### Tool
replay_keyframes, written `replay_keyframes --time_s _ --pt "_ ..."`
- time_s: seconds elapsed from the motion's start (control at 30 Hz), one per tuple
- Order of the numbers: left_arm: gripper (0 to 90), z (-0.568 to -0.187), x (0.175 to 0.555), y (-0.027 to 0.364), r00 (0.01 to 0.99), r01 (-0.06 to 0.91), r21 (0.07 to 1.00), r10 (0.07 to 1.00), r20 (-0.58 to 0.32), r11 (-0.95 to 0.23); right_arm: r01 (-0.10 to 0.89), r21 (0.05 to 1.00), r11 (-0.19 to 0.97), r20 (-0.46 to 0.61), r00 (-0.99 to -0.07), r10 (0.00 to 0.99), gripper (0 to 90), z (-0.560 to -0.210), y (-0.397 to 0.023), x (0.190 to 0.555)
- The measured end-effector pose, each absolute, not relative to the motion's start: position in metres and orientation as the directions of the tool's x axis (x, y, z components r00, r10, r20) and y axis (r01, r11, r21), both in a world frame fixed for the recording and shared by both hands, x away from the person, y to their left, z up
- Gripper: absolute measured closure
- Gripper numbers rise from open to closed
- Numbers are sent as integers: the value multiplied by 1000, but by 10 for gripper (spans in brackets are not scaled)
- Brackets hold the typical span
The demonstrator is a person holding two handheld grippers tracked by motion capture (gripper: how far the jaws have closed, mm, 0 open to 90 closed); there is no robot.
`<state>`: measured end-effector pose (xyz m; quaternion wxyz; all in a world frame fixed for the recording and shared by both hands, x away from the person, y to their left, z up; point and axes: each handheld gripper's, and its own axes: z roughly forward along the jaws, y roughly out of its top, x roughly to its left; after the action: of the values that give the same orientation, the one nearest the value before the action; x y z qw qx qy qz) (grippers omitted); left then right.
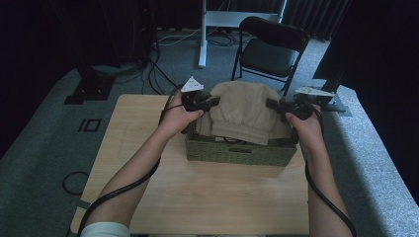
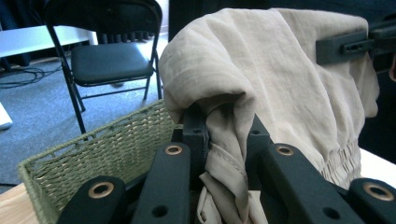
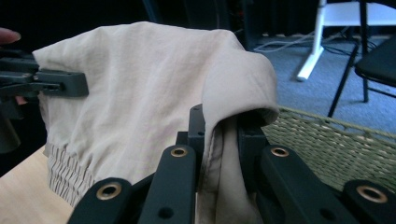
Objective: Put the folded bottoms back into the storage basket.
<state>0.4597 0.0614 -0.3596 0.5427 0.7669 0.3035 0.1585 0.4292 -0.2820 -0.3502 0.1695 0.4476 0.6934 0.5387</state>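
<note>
A beige garment (image 1: 244, 108) with a gathered elastic band hangs folded above a green woven basket (image 1: 237, 153) at the table's far side. My left gripper (image 1: 213, 102) is shut on the garment's left edge, the cloth (image 2: 229, 140) pinched between its jaws. At the garment's right edge my right gripper (image 1: 271, 104) is shut too, with cloth (image 3: 222, 140) running down between its jaws. Both hold the garment stretched between them, its lower part drooping into the basket. The left gripper view shows the right gripper (image 2: 322, 50) across the cloth. In the right gripper view the left gripper (image 3: 84, 84) shows likewise.
The basket rim (image 2: 107, 135) (image 3: 336, 126) lies just below the held cloth. The wooden table (image 1: 207, 197) has bare room in front of the basket. Behind it stand a black folding chair (image 1: 272, 49) and a white desk leg (image 1: 202, 34); cables lie on the grey carpet.
</note>
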Motion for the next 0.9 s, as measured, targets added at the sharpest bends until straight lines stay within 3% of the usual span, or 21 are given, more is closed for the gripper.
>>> replay_keyframes --time_s 0.43,0.9 --pt "788 -418 492 45 727 399 887 669 -151 -234 552 834 17 287 -460 840 805 -414 -289 475" --pt "785 -463 511 37 690 470 845 703 -173 -253 628 776 66 257 -409 875 804 -454 -285 497"
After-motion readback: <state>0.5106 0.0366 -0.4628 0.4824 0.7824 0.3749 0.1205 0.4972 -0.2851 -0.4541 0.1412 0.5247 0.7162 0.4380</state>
